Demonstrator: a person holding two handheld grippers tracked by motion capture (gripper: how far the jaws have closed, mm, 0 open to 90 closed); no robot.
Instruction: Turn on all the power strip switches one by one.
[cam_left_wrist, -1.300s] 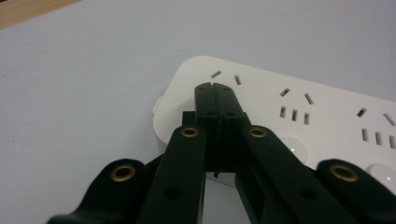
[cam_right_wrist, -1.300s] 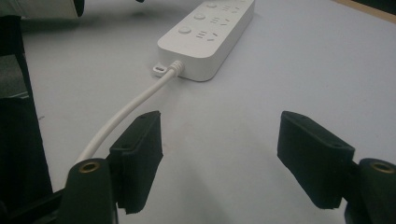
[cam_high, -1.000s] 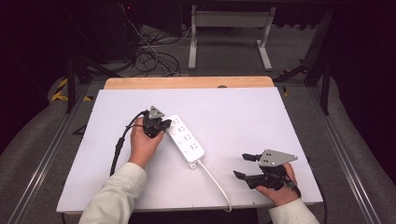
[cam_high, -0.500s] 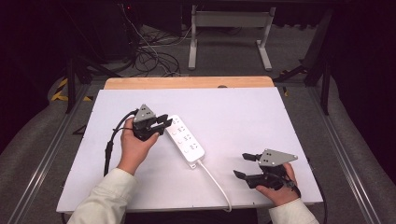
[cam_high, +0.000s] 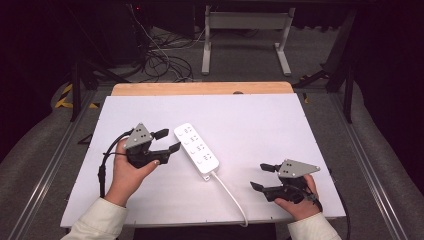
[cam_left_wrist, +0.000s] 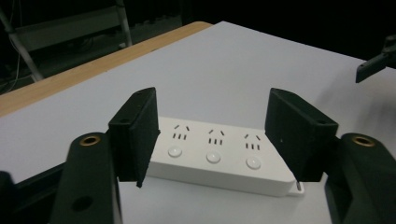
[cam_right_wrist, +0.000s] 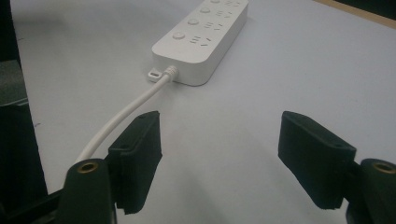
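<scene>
A white power strip (cam_high: 197, 151) lies diagonally near the middle of the white table (cam_high: 260, 120), its cord (cam_high: 232, 192) trailing toward my edge. My left gripper (cam_high: 166, 140) hovers just beside its left side, jaws spread wide and empty. My right gripper (cam_high: 263, 176) sits well apart near the table's right front, jaws also wide open, holding nothing.
</scene>
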